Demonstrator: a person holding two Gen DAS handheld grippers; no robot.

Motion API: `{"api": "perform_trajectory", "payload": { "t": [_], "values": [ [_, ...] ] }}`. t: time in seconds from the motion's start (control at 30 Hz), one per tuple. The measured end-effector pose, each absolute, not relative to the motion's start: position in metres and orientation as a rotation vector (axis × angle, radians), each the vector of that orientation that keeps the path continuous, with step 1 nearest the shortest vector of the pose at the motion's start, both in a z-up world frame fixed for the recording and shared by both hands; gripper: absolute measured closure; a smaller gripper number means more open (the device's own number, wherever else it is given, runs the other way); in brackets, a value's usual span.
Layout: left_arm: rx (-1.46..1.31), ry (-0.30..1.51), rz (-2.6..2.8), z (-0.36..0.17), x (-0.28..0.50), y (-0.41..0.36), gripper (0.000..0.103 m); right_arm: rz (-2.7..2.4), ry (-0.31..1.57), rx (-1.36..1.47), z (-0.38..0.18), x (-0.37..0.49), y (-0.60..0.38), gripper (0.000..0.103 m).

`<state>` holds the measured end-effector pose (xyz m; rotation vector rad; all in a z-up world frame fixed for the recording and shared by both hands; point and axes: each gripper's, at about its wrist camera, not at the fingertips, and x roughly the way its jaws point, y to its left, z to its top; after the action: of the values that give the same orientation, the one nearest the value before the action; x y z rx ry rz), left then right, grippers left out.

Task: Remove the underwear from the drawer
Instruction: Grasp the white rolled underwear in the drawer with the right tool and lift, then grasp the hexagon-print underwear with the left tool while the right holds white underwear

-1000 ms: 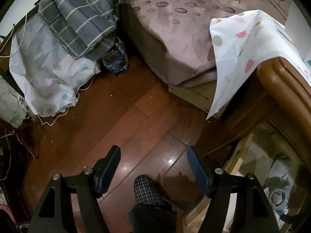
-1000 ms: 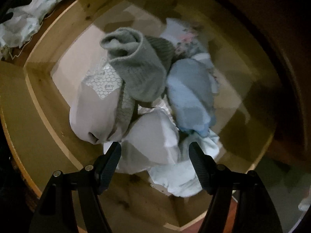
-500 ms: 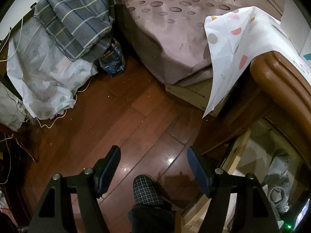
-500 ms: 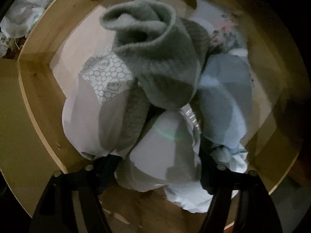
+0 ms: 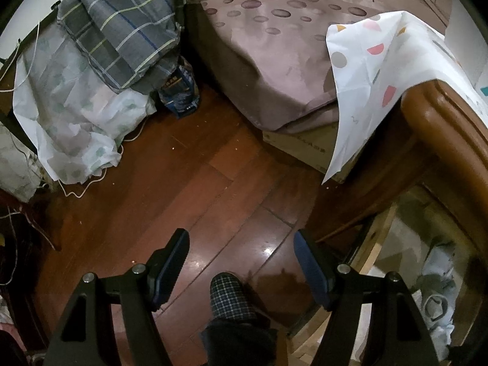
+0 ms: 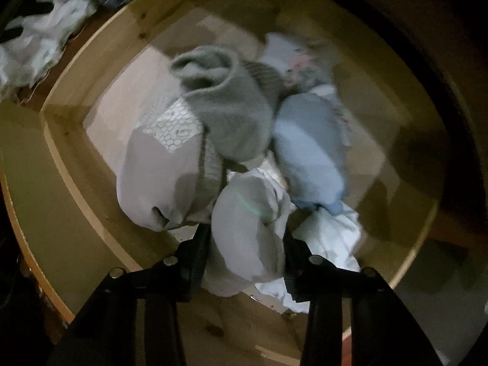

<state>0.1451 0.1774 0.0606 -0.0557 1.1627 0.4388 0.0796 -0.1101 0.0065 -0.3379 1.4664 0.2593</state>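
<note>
The open wooden drawer (image 6: pixel 61 152) holds a heap of rolled clothes. My right gripper (image 6: pixel 244 244) points straight down into it. Its jaws are closing on a white rolled pair of underwear (image 6: pixel 244 213), and both pads press its sides. Behind it lie a grey rolled sock (image 6: pixel 225 116), a light blue roll (image 6: pixel 308 152) and a pale piece with a honeycomb waistband (image 6: pixel 152 177). My left gripper (image 5: pixel 241 256) hangs open over the floor with nothing between its fingers. The drawer's edge (image 5: pixel 375 244) shows at the lower right of the left wrist view.
A person's checked slipper (image 5: pixel 228 296) stands on the red wooden floor between the left fingers. A bed (image 5: pixel 289 61), a spotted white cloth (image 5: pixel 375 76) over a brown cabinet top (image 5: pixel 442 140), plaid bedding (image 5: pixel 122 24) and a blue bag (image 5: pixel 180 91) surround the floor.
My right gripper dropped onto the pile, then its jaws narrowed around the white roll and it rose a little. The left gripper stayed still and open.
</note>
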Motion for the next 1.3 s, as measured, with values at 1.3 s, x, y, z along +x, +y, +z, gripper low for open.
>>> {"api": "perform_trajectory", "payload": {
  "t": [1.3],
  "values": [
    [-0.019,1.192,0.18,0.055,0.1,0.094,0.03,-0.399,0.817,0.129,0.119,-0.004,-0.253,0.066]
  ]
}}
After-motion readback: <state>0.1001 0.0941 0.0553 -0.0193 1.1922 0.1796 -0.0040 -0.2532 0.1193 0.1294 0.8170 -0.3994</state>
